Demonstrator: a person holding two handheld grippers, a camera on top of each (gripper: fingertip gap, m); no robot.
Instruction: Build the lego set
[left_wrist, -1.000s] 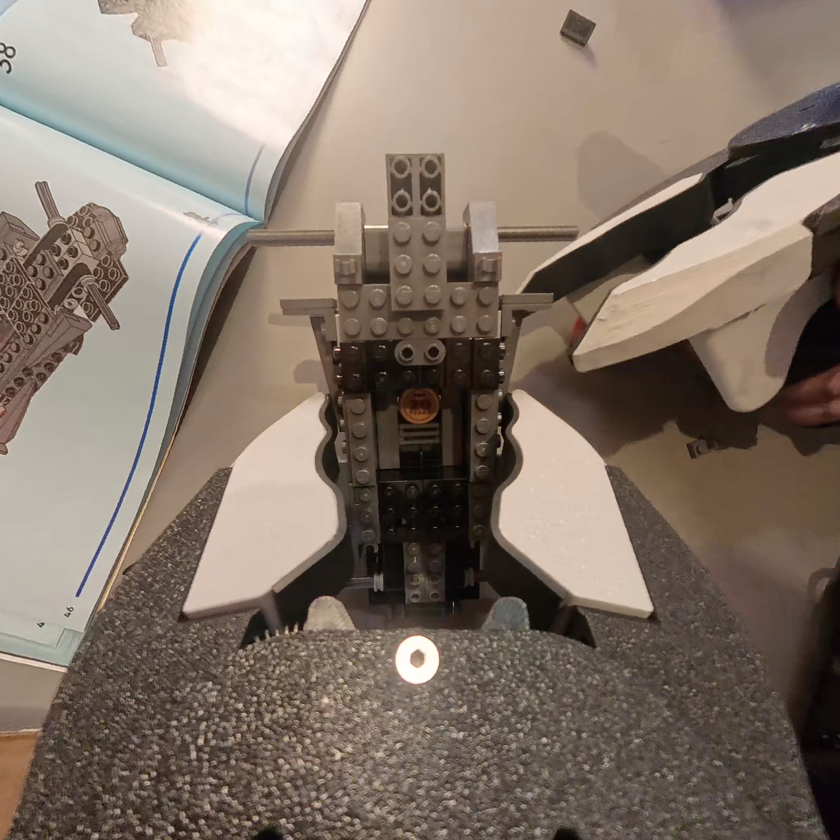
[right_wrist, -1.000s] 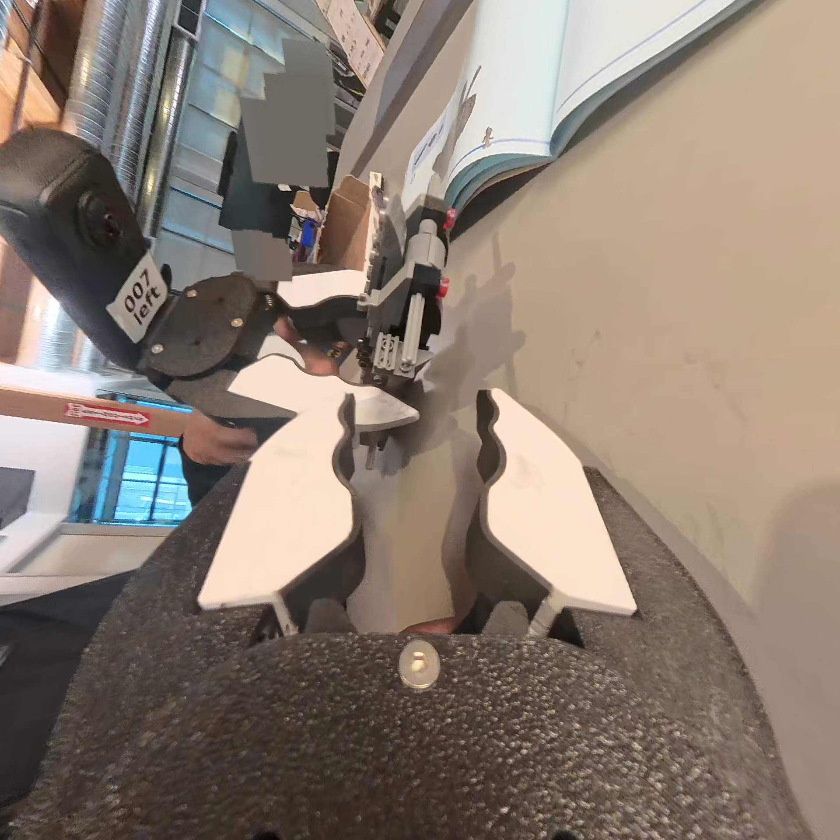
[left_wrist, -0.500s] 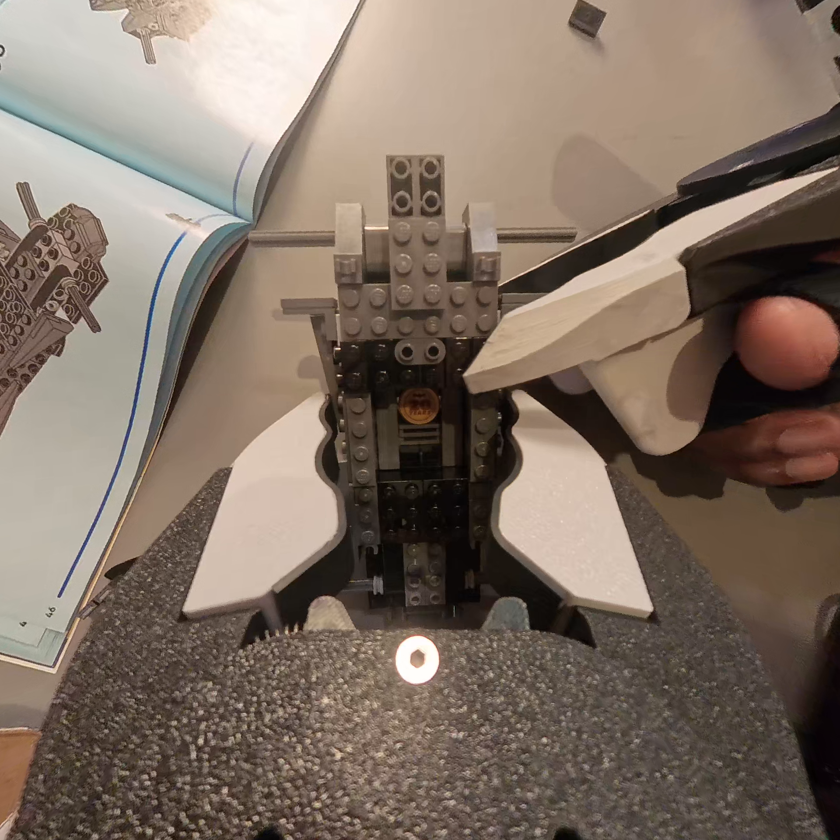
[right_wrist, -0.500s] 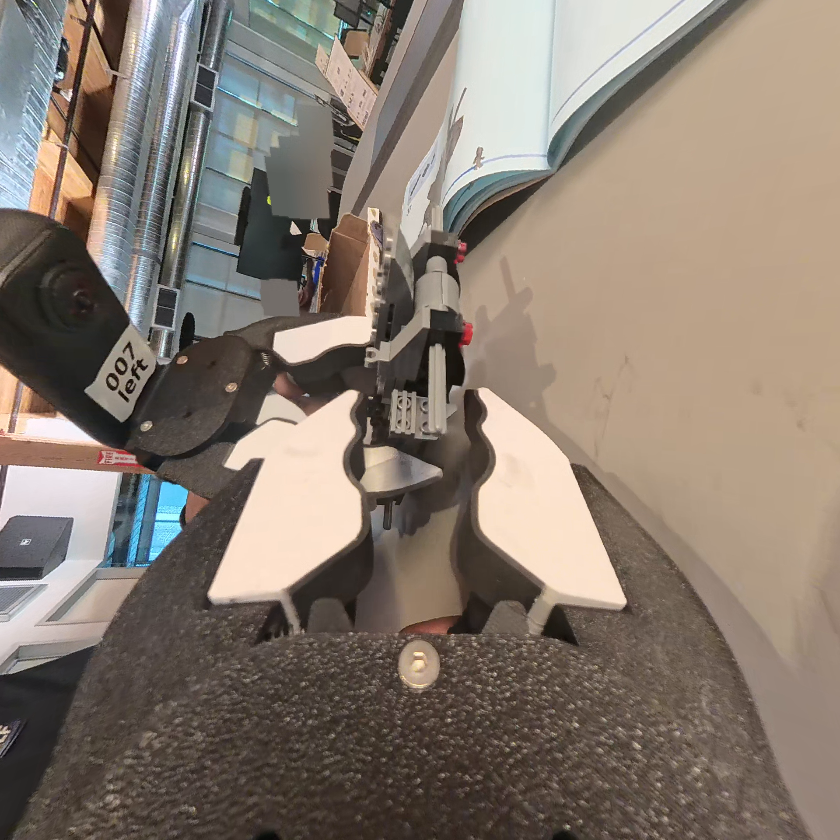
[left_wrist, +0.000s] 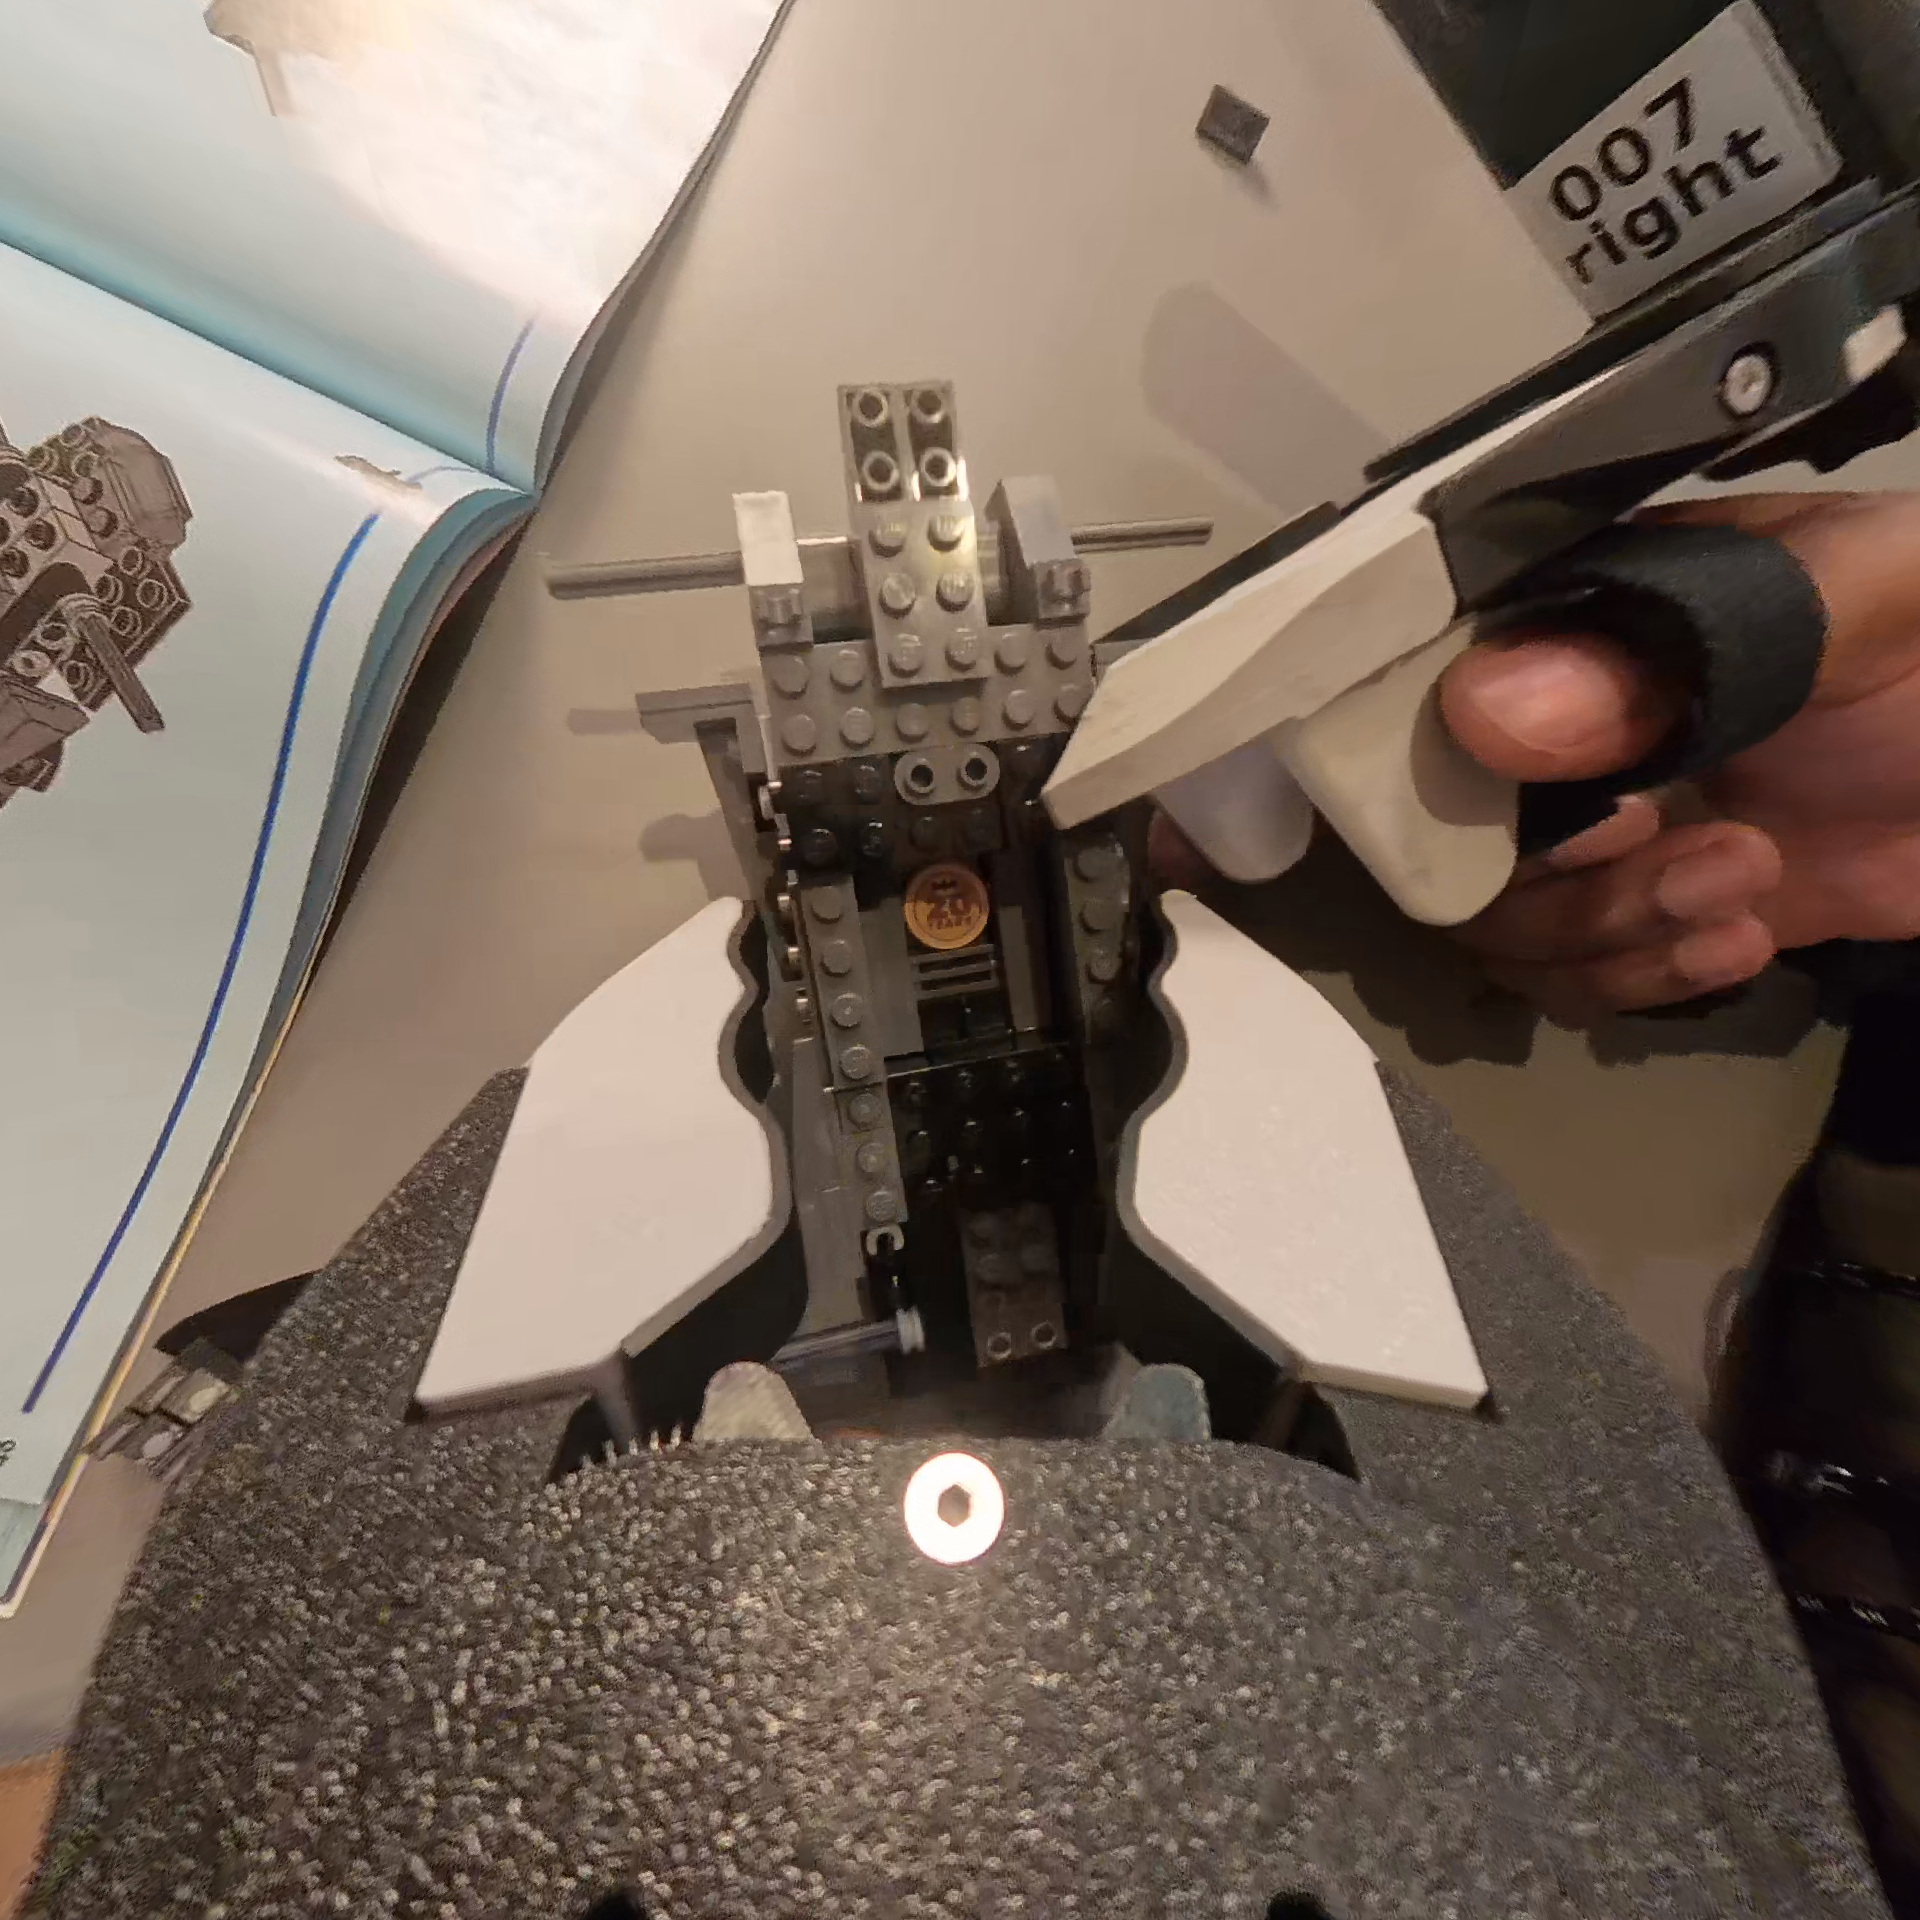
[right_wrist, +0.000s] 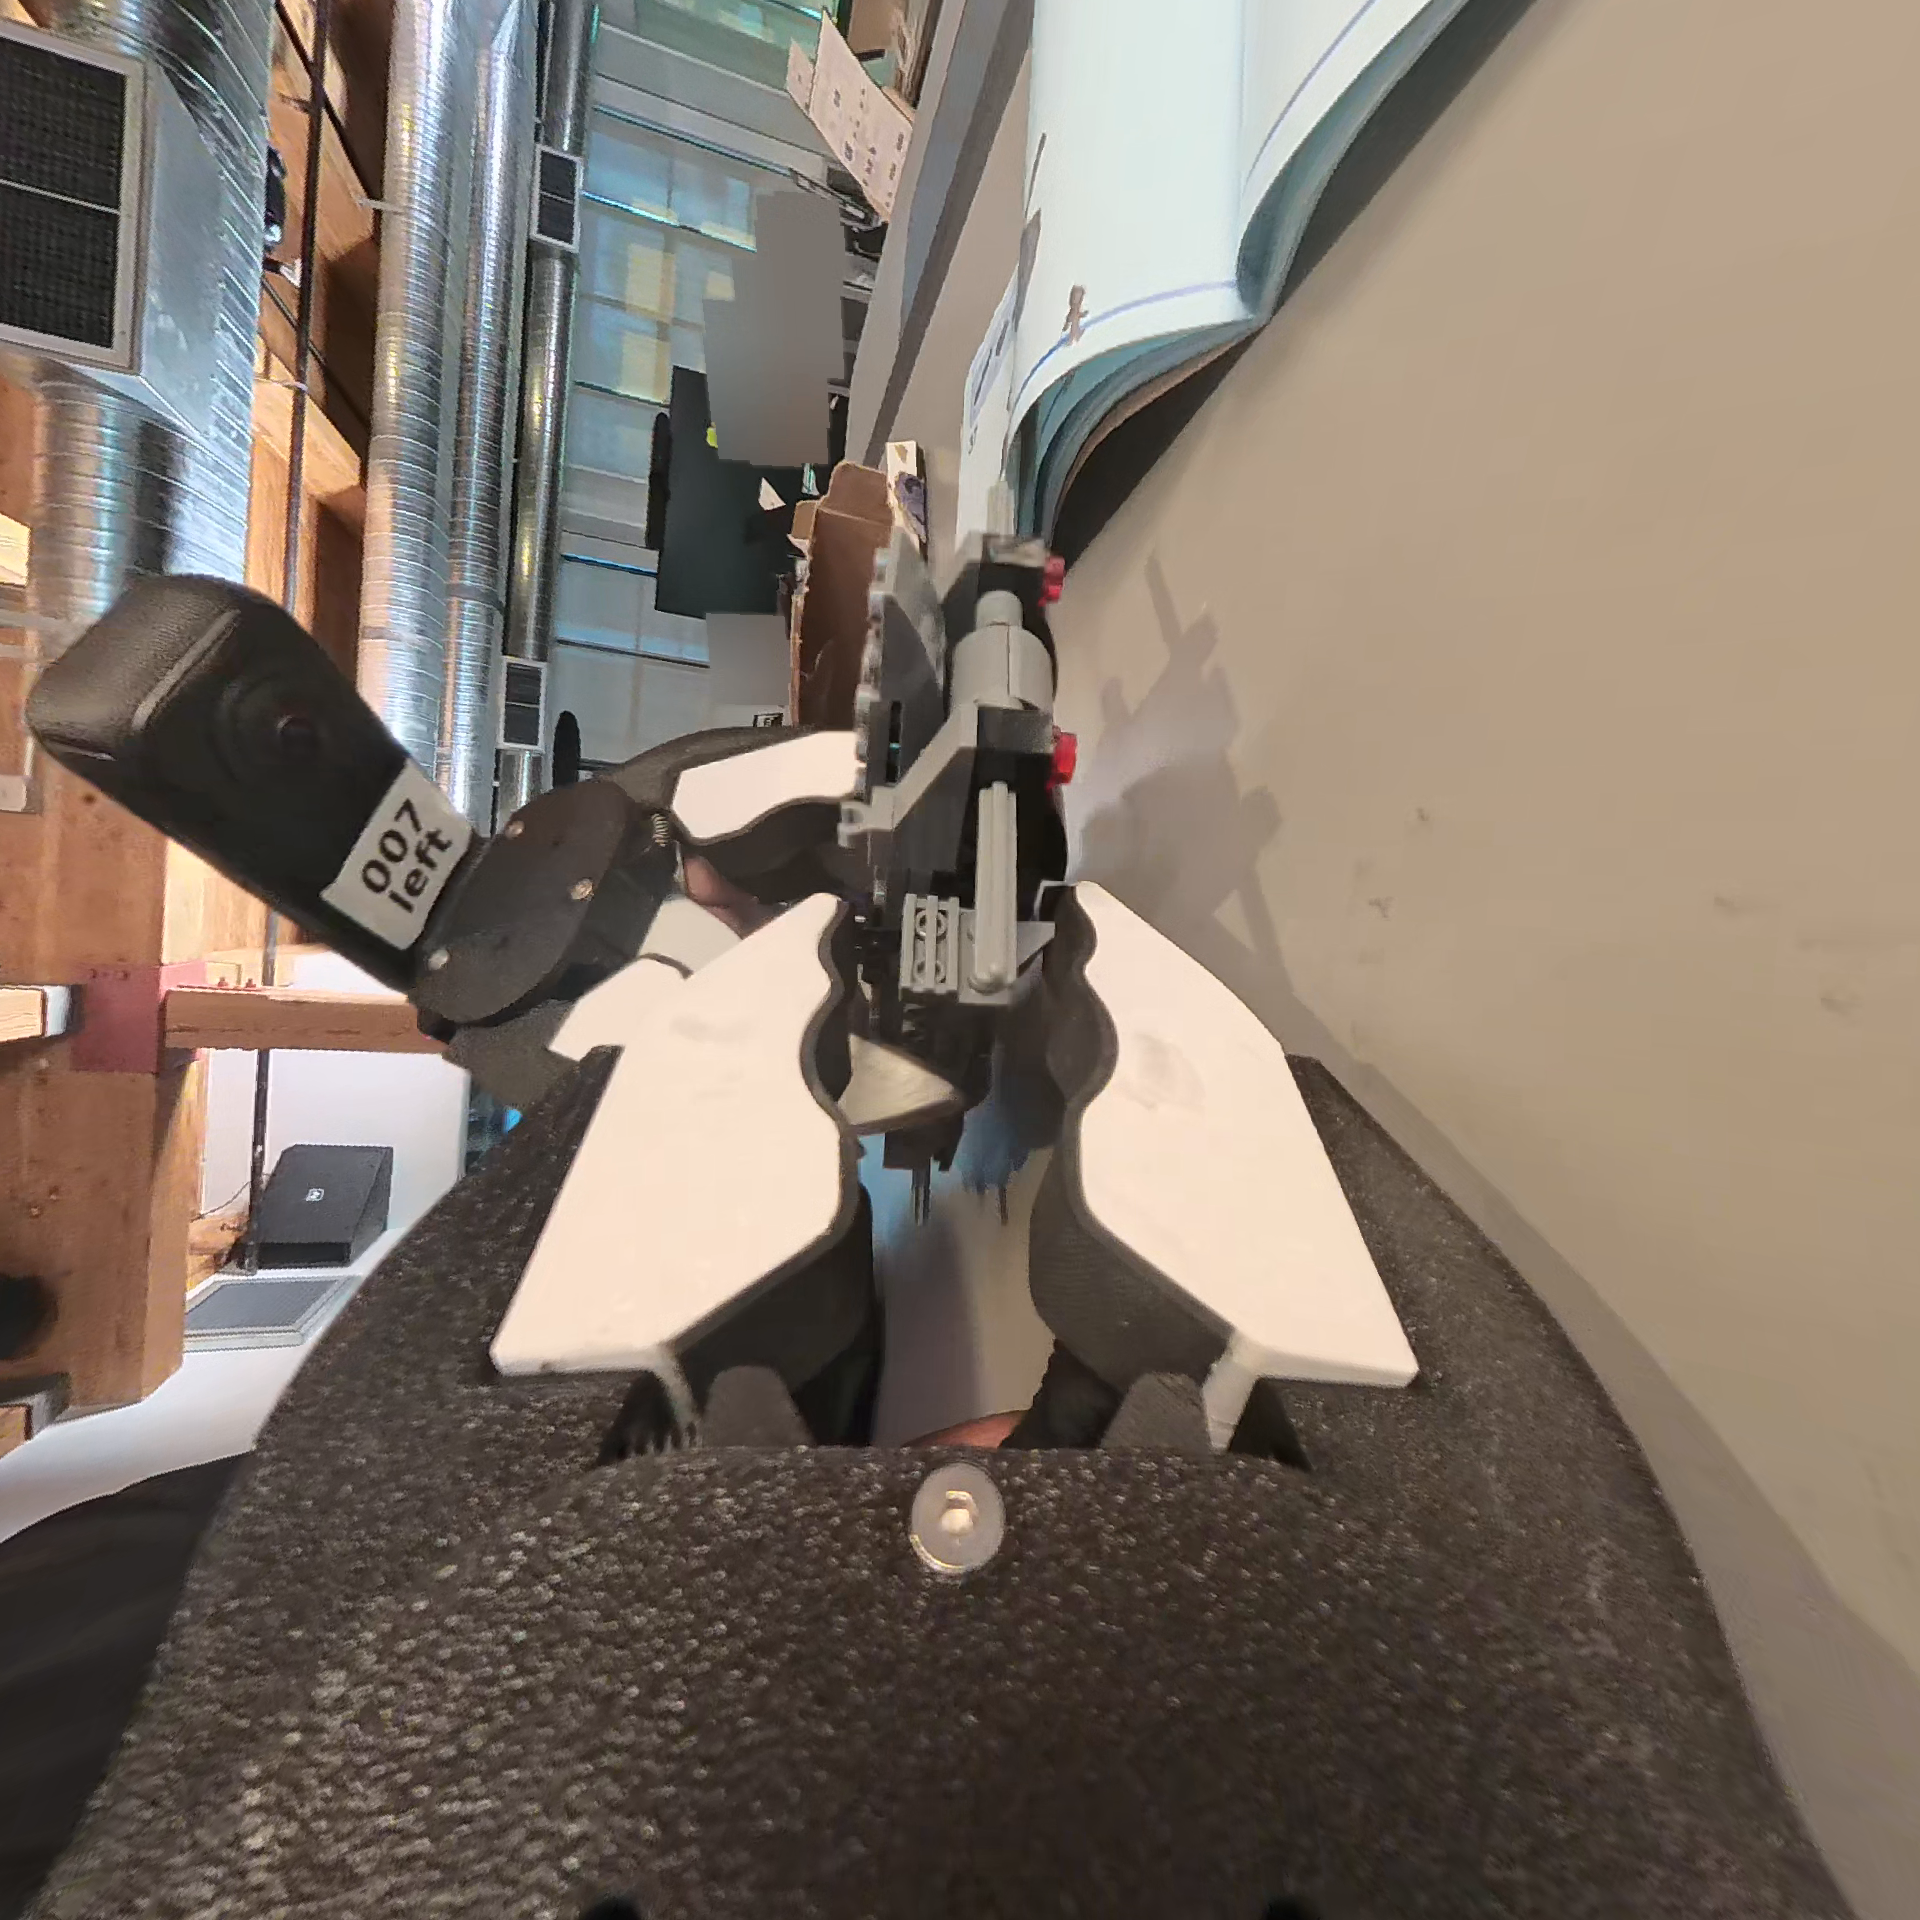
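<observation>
- Grey-and-black toy-brick model (left_wrist: 935, 935), studded plates with a gold round tile at its centre, fills the left wrist view; it sits lengthwise between the white fingers (left_wrist: 623, 1122) of the left gripper (left_wrist: 951, 997), which pinch its dark flanks.
- Thin grey axle rod (left_wrist: 644, 566) crosses the far end of the model, poking out on both sides.
- Right gripper (left_wrist: 1070, 790) comes in from the right of the model; its upper white finger (left_wrist: 1195, 707) lies over the model's right edge, the lower one hidden beneath.
- Hand (left_wrist: 1621, 790) with a black strap over one finger grips that tool, right of the model.
- Open pale-blue instruction booklet (left_wrist: 208, 727) lies left of the model on the beige tabletop (left_wrist: 935, 208); a small dark square brick (left_wrist: 1231, 123) sits on the table beyond the model.
- Right wrist view: the model (right_wrist: 966, 831) shows edge-on, red studs on its table-side face.
- Right gripper (right_wrist: 956, 997) has its white fingers (right_wrist: 707, 1143) closed on the model's near edge, one on each face.
- Left gripper (right_wrist: 821, 831) holds the model from the left; black camera housing behind it.
- Booklet (right_wrist: 1195, 208) lies beyond the model on the tabletop (right_wrist: 1558, 935).
</observation>
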